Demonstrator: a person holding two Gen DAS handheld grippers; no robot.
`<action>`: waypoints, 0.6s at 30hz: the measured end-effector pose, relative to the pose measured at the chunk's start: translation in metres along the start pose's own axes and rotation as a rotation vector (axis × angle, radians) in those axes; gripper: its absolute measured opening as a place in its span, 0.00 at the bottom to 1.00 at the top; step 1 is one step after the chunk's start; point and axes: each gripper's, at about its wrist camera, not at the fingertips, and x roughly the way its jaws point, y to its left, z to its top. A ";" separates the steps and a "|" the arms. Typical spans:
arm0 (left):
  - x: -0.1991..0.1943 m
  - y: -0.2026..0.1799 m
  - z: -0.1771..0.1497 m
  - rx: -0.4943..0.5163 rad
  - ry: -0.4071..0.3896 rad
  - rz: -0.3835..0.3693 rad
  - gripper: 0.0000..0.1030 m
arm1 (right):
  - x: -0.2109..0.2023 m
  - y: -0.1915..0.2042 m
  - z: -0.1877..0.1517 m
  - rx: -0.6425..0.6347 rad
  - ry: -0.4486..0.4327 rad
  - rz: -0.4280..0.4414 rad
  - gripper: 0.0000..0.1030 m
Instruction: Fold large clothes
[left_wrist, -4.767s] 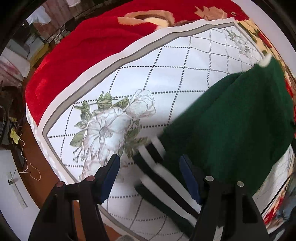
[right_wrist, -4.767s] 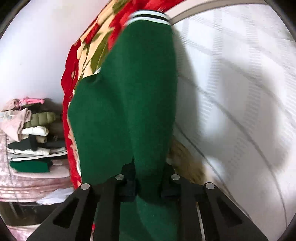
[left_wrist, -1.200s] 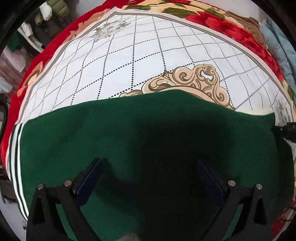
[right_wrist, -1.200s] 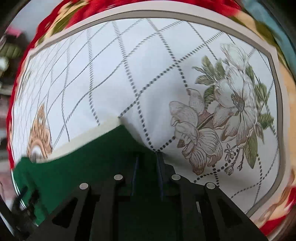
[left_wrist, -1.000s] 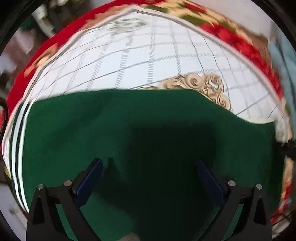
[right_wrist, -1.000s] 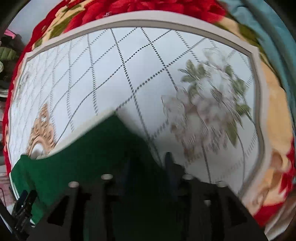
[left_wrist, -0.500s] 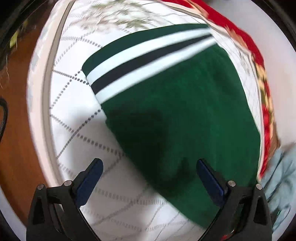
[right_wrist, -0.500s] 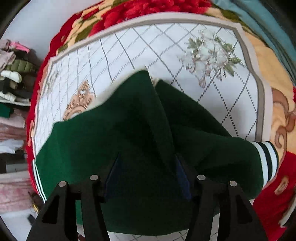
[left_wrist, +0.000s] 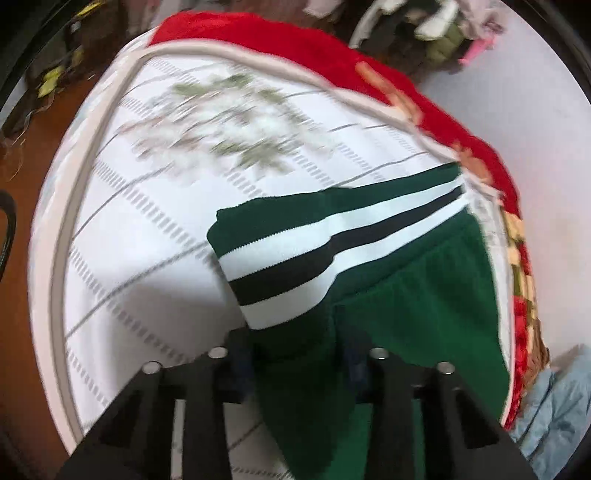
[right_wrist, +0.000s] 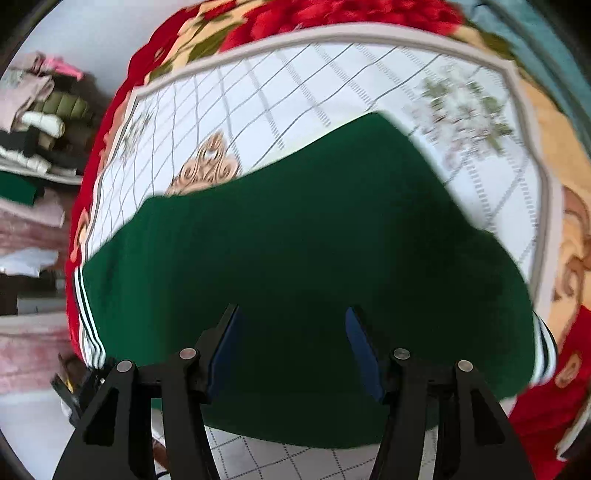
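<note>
- Left wrist view: the left claw (left_wrist: 297, 356) has just been closing, and its blue pads now pinch a bunch of the green sweater (left_wrist: 417, 306) right under the striped hem band (left_wrist: 332, 243). Green cloth fills the gap between the jaws, so this is a grip.
- The band, white and dark stripes on green, runs away from the claw across the white floral bed cover (left_wrist: 147, 240), with the red blanket (left_wrist: 295, 48) beyond it.
- The picture is smeared, so the pad edges are hard to read.
- Right wrist view: the right claw (right_wrist: 291, 350) hangs over the wide green body of the sweater (right_wrist: 295, 240), jaws apart, nothing between the pads but air; the cloth lies below them.
- The sweater sprawls flat over the bed cover (right_wrist: 277, 81), striped trim showing at both the left and right edges.
- A pile of folded clothes (right_wrist: 40, 122) sits off to the left.
- My read: a fold is starting, hem end seized by the left.
- Next, the right claw probably needs its own hold on the hem side, then both carry that edge over evenly so the fold lies straight.
</note>
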 end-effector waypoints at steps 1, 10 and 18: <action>-0.006 -0.006 0.002 0.021 -0.015 -0.045 0.23 | 0.010 0.002 0.000 -0.009 0.023 0.000 0.58; -0.019 -0.018 0.008 0.117 0.000 -0.457 0.26 | 0.061 -0.001 0.002 0.006 0.087 -0.005 0.58; 0.053 0.024 0.019 -0.103 0.106 -0.534 0.63 | 0.060 -0.003 -0.001 -0.012 0.105 -0.013 0.58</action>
